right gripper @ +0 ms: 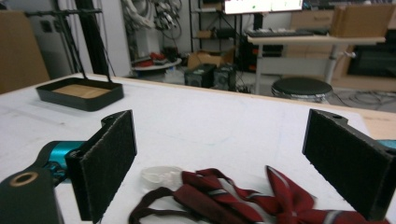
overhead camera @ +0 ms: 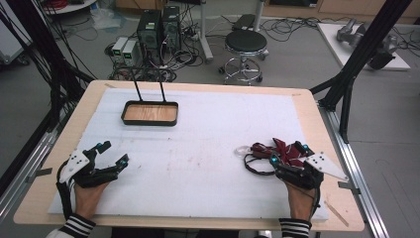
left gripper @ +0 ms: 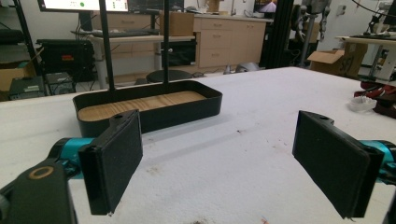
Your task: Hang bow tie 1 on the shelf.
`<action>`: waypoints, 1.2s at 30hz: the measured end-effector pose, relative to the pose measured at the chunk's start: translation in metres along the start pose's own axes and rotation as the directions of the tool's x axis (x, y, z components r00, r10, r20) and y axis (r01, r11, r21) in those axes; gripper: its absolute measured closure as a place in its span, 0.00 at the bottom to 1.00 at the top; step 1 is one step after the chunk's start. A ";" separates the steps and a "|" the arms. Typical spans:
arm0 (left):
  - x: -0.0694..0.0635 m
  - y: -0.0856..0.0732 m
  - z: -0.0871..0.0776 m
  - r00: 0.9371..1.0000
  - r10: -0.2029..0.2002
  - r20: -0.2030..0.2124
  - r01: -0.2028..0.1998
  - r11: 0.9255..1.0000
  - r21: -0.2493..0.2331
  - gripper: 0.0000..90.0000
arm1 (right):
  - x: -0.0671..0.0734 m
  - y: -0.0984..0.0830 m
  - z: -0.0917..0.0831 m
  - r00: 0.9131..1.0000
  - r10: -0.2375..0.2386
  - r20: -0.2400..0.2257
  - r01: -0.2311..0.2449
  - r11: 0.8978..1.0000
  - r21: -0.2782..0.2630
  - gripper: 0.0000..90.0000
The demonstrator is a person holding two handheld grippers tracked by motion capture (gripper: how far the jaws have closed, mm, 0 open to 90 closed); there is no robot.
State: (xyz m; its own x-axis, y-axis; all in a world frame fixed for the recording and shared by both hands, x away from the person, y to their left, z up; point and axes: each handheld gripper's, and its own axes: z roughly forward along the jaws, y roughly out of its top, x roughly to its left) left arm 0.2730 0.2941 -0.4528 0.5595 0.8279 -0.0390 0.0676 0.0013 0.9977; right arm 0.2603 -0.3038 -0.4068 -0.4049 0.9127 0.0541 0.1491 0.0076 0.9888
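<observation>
- The bow tie [overhead camera: 282, 151], dark red with pale stripes and a dark strap looping off its left side, is lying crumpled on the white table cover [overhead camera: 198, 148] at the right front of the table, just ahead of the right gripper.
- The left gripper [overhead camera: 113, 153] is resting low over the left front of the cover, held in a person's hand with a striped cuff; its jaws are standing spread wide with nothing between them.
- The tray [overhead camera: 150, 113], black-walled with a wooden floor and two thin black uprights rising from its far edge, is sitting at the back left of the cover, well apart from both grippers; in the left gripper view it [left gripper: 149, 106] is lying straight ahead beyond the spread jaws.
- A small clear plastic piece [overhead camera: 242, 150] is lying just beside the left end of the bow tie.
- The right gripper [overhead camera: 288, 153] is hovering at the right front, its jaws spread wide on either side of the bow tie [right gripper: 261, 196], which is lying between and below them; whether the pads are touching the cloth cannot be told.
</observation>
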 end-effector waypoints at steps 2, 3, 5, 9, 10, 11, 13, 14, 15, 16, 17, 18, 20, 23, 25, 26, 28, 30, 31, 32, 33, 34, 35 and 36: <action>0.000 0.000 0.000 1.000 0.006 0.000 -0.006 1.000 0.001 0.18 | -0.006 0.007 0.001 1.000 0.016 0.006 -0.016 0.999 0.034 0.10; -0.001 0.000 0.000 1.000 0.007 -0.001 -0.007 1.000 0.002 0.18 | -0.010 0.011 0.002 1.000 0.017 0.006 -0.018 0.998 0.059 0.10; -0.001 0.000 0.000 1.000 0.008 -0.003 -0.008 1.000 0.002 0.18 | -0.014 0.015 0.004 1.000 0.014 0.006 -0.014 0.996 0.091 0.10; -0.001 0.000 0.000 1.000 0.010 -0.004 -0.010 1.000 0.001 0.18 | -0.019 0.020 0.008 1.000 0.024 0.000 -0.024 0.991 0.133 0.10; -0.001 0.000 0.000 1.000 0.010 -0.003 -0.010 1.000 0.001 0.18 | -0.020 0.021 0.009 1.000 0.021 0.002 -0.021 0.989 0.149 0.10; -0.001 0.000 0.000 1.000 0.009 -0.003 -0.009 1.000 0.001 0.18 | -0.022 0.022 0.010 1.000 0.022 0.004 -0.022 0.987 0.161 0.10; -0.001 0.000 0.000 1.000 0.009 -0.003 -0.009 1.000 0.000 0.18 | -0.025 0.024 0.013 1.000 0.030 0.006 -0.031 0.981 0.194 0.10; -0.001 0.000 0.000 1.000 0.009 -0.003 -0.009 1.000 0.000 0.18 | -0.027 0.024 0.015 0.999 0.031 0.011 -0.032 0.977 0.210 0.10; -0.001 0.000 0.000 1.000 0.009 -0.003 -0.009 1.000 0.001 0.18 | -0.029 0.025 0.017 0.999 0.034 0.014 -0.036 0.969 0.243 0.10; -0.001 0.000 0.000 1.000 0.009 -0.003 -0.009 1.000 0.000 0.18 | -0.031 0.026 0.019 0.999 0.040 0.017 -0.043 0.961 0.273 0.10; -0.001 0.000 0.000 1.000 0.009 -0.003 -0.009 1.000 0.001 0.18 | -0.032 0.026 0.022 0.999 0.042 0.019 -0.046 0.952 0.304 0.10; -0.001 0.000 0.000 1.000 0.009 -0.003 -0.009 1.000 0.000 0.18 | -0.034 0.027 0.024 0.999 0.036 0.022 -0.041 0.943 0.330 0.10; -0.001 0.000 0.000 1.000 0.009 -0.004 -0.009 1.000 0.001 0.18 | -0.036 0.028 0.026 0.999 0.024 0.033 -0.034 0.931 0.362 0.10; -0.001 0.000 0.000 1.000 0.009 -0.004 -0.009 1.000 0.001 0.18 | -0.037 0.031 0.028 0.999 0.003 0.033 -0.015 0.922 0.386 0.19; -0.001 0.000 0.000 1.000 0.009 -0.004 -0.009 1.000 0.001 0.18 | -0.038 0.033 0.029 1.000 -0.003 0.025 -0.007 0.918 0.396 0.19; -0.001 0.000 0.000 1.000 0.009 -0.004 -0.009 1.000 0.001 0.18 | -0.039 0.033 0.030 1.000 0.001 0.026 -0.011 0.914 0.405 0.19; -0.001 0.000 0.000 1.000 0.009 -0.004 -0.009 1.000 0.001 0.18 | -0.041 0.034 0.031 1.000 -0.001 0.026 -0.010 0.905 0.426 0.19; -0.001 0.000 0.000 1.000 0.009 -0.004 -0.009 1.000 0.001 0.18 | -0.045 0.034 0.033 1.000 -0.001 0.025 -0.010 0.893 0.449 0.19; -0.001 0.000 0.000 1.000 0.010 -0.004 -0.010 1.000 0.001 0.18 | -0.047 0.033 0.033 1.000 0.003 0.022 -0.013 0.889 0.459 0.19; -0.001 0.000 0.000 1.000 0.010 -0.004 -0.010 1.000 0.002 0.18 | -0.049 0.032 0.034 1.000 0.008 0.019 -0.016 0.876 0.482 0.19; -0.001 0.000 0.000 1.000 0.010 -0.004 -0.010 1.000 0.001 0.18 | -0.049 0.032 0.034 1.000 0.008 0.019 -0.016 0.876 0.482 0.19; -0.001 0.000 0.000 1.000 0.010 -0.004 -0.010 1.000 0.001 0.18 | -0.049 0.031 0.034 1.000 0.014 0.015 -0.019 0.871 0.491 0.19; -0.001 0.000 0.000 1.000 0.010 -0.005 -0.010 1.000 0.002 0.18 | -0.049 0.029 0.034 1.000 0.010 0.005 -0.012 0.860 0.511 0.19; -0.001 0.000 0.000 1.000 0.010 -0.005 -0.010 1.000 0.001 0.18 | -0.049 0.029 0.034 1.000 0.010 0.005 -0.012 0.860 0.511 0.19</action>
State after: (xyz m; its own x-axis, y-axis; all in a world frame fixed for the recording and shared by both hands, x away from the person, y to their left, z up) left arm 0.2724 0.2929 -0.4528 0.5558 0.8309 -0.0282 0.0626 -0.0079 0.9980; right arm 0.3152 -0.3346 -0.3851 -0.3984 0.9150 0.0633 0.5938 0.2047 0.7781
